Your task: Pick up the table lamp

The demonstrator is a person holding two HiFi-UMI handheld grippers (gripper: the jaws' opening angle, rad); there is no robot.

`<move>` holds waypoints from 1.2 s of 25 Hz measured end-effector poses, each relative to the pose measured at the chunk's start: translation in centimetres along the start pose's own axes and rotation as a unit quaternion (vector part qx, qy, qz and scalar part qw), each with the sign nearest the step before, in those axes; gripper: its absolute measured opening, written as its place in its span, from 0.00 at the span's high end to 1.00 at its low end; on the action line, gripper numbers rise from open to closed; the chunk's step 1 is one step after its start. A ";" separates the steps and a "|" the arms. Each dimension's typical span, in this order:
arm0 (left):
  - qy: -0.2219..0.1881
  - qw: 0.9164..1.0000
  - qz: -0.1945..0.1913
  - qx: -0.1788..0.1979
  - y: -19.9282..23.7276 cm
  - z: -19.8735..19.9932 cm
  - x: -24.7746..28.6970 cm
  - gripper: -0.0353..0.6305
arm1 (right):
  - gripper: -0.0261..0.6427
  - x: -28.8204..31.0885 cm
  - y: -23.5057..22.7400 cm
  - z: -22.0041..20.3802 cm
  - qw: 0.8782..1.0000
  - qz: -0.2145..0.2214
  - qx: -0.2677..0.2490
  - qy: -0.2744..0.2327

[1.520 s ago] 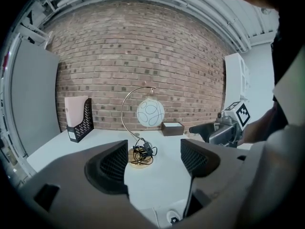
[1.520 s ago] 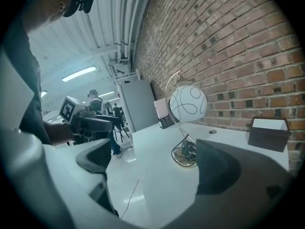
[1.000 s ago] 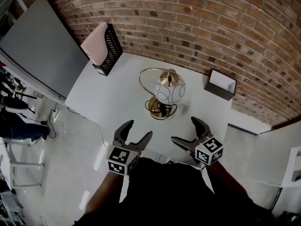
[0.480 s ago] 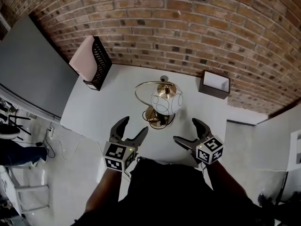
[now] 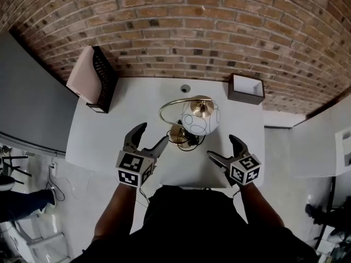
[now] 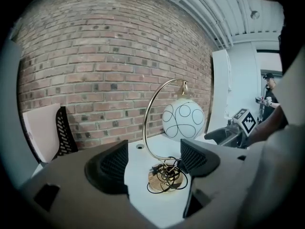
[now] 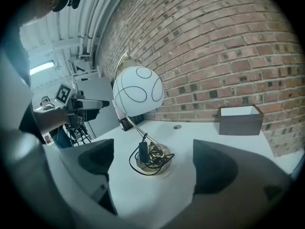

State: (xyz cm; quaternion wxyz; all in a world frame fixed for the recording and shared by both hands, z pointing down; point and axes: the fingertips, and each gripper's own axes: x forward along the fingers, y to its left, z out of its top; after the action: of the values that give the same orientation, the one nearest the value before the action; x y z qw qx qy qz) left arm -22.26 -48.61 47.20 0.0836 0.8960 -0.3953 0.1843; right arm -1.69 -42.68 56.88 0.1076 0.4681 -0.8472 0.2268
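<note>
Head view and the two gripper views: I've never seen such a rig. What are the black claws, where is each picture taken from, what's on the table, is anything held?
No robot here: a person holds a black two-jaw tool in each hand. The head view looks down from a camera on the person's head and shows the left claw and the right claw by a white table. The two gripper views come from cameras riding on each claw, looking between its jaws. On the table stand a brass table lamp with a white globe shade marked with black lines, a black mesh file holder with a pink folder, and a dark brown open box. Both claws are open and empty, short of the lamp; nothing is held.
</note>
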 end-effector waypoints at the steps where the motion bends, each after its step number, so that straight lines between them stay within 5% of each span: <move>1: 0.002 1.000 -0.007 0.005 0.3 -0.1 0.3 0.43 | 0.18 0.3 0.0 -0.2 1.000 -0.007 0.000 0.002; 8: 0.019 0.995 -0.056 0.078 2.3 0.6 2.4 0.43 | 0.23 3.0 -1.2 -0.5 0.998 -0.058 -0.003 -0.003; 16: -0.003 0.995 -0.080 0.065 2.8 2.5 3.6 0.44 | 0.35 6.4 -3.8 -2.7 0.994 -0.095 -0.028 0.040; 24: -0.002 0.994 -0.063 0.087 2.1 2.8 4.4 0.44 | 0.45 9.7 -4.0 -4.4 0.991 -0.077 -0.062 0.086; 30: -0.008 0.996 -0.057 0.075 2.2 3.1 4.6 0.55 | 0.54 11.6 -4.0 -5.1 0.987 -0.084 -0.087 0.109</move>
State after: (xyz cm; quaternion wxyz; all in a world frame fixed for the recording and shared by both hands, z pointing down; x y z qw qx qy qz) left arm -20.21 -54.14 46.18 0.0236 0.9222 -0.3294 0.2011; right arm -4.69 -50.68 66.99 0.2582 0.4993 -0.8044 0.1921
